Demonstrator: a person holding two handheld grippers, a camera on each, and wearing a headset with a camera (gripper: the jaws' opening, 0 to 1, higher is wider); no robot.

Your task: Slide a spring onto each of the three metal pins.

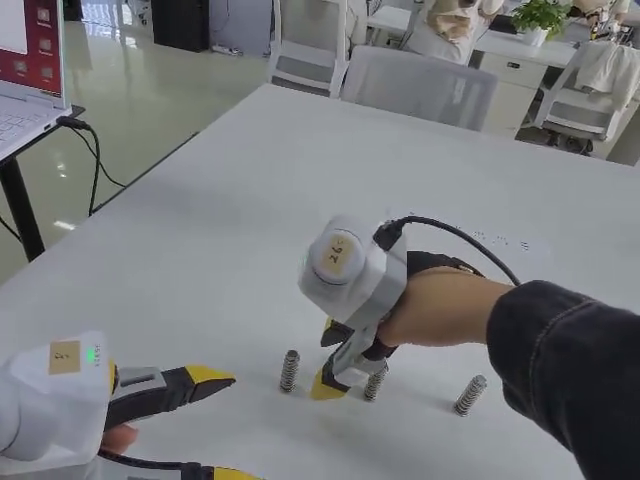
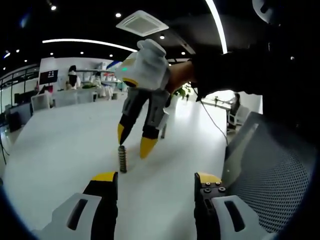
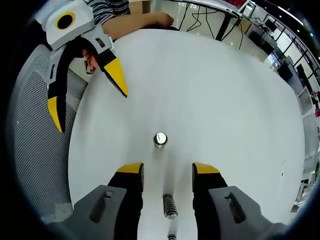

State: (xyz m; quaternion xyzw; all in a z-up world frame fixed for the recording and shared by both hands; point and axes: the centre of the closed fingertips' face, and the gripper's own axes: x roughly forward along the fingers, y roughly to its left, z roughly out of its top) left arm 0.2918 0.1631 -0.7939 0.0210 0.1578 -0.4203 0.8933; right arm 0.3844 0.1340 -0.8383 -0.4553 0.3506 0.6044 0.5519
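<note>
— Where is the spring [image 3: 170,205]?
— Lower centre in the right gripper view, upright between the spread fingers of the right gripper [image 3: 167,170]. Its long axis is vertical on the worktop [image 3: 225,100].
— And the left gripper [image 2: 156,177]?
— Its fingers are spread too, well apart at lower left in the head view. A sticker [image 1: 337,255] perhaps reads "26".

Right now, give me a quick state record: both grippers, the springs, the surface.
left gripper: open, holding nothing, low over the table
right gripper: open, jaws on either side of the middle spring, with a gap on both sides
springs (placed as in the head view): three in a row: left spring upright, middle spring between the right gripper's jaws, right spring tilted
table: white
</note>
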